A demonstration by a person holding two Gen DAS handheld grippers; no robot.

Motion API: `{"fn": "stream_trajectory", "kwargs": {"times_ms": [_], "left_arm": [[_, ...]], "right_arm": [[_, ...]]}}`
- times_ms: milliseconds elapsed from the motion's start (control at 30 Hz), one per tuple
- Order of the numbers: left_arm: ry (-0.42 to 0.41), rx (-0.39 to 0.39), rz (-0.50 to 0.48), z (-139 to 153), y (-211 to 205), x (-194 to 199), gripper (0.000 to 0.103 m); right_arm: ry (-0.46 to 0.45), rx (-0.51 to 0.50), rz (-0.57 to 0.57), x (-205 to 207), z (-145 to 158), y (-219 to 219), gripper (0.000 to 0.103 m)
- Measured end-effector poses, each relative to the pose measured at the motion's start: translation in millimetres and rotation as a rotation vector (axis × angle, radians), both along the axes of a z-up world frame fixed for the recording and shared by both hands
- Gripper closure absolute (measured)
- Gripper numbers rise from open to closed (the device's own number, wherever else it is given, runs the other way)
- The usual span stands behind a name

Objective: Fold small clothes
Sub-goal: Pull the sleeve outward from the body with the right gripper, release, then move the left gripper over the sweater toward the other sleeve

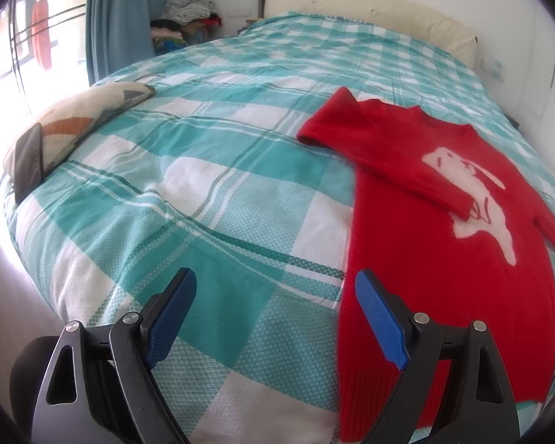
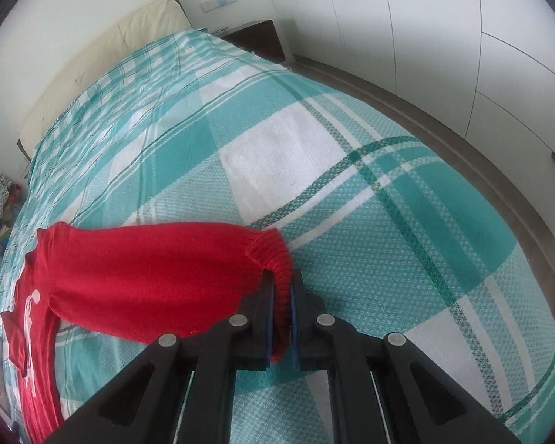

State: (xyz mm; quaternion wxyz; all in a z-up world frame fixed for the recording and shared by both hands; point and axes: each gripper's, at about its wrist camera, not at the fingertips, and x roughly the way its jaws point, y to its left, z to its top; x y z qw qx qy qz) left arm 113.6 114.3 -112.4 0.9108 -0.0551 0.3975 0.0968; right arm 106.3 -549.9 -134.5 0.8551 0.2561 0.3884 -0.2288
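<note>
Red knit sweater (image 1: pixel 444 244) lies flat on bed, on teal-and-white checked waffle-weave cover (image 1: pixel 211 192); fuzzy white animal motif on chest; one sleeve folded diagonally across front. Left gripper (image 1: pixel 275 318): black frame, blue textured pads spread wide, nothing between them, hovering by sweater's ribbed hem. Right gripper (image 2: pixel 282 288): jaws clamped on ribbed cuff (image 2: pixel 277 259) of other sleeve, stretched sideways over cover. Patterned cushion (image 1: pixel 81 122) with dark flat phone (image 1: pixel 29 159) at bed's edge; cream padded headboard (image 1: pixel 370 14) behind.
</note>
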Motion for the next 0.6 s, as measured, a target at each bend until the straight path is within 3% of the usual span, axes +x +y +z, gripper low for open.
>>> {"fn": "stream_trajectory", "kwargs": {"times_ms": [133,200,300,400,433,500,533,567,600], "left_arm": [[0.012,0.000,-0.007,-2.8,-3.4,2.1,0.014],[0.011,0.009,-0.012,-3.2,-6.3,2.1,0.014],[0.009,0.026,-0.021,-3.7,-10.1,1.7,0.014],[0.012,0.031,-0.032,-5.2,-13.7,2.5,0.014],[0.013,0.030,-0.035,-5.7,-15.0,3.4,0.014],[0.014,0.033,-0.043,-6.2,-17.2,4.7,0.014],[0.013,0.037,-0.048,-6.1,-18.6,4.5,0.014],[0.011,0.042,-0.053,-5.7,-20.5,4.0,0.014],[0.008,0.048,-0.058,-5.0,-21.9,3.2,0.014]], "right_arm": [[-0.012,-0.011,-0.009,-3.5,-0.3,0.7,0.096],[0.009,-0.062,-0.055,-8.7,2.5,-1.0,0.094],[-0.019,-0.049,-0.116,-25.2,7.7,-13.2,0.094],[-0.064,-0.094,-0.180,-44.5,25.0,-15.0,0.086],[-0.084,-0.129,-0.189,-49.5,33.9,-11.7,0.081],[-0.131,-0.219,-0.198,-58.0,52.4,1.8,0.060],[-0.165,-0.259,-0.197,-62.1,61.0,11.3,0.044],[-0.197,-0.290,-0.189,-64.8,68.9,22.0,0.036],[-0.226,-0.313,-0.171,-66.7,75.1,33.4,0.035]]}}
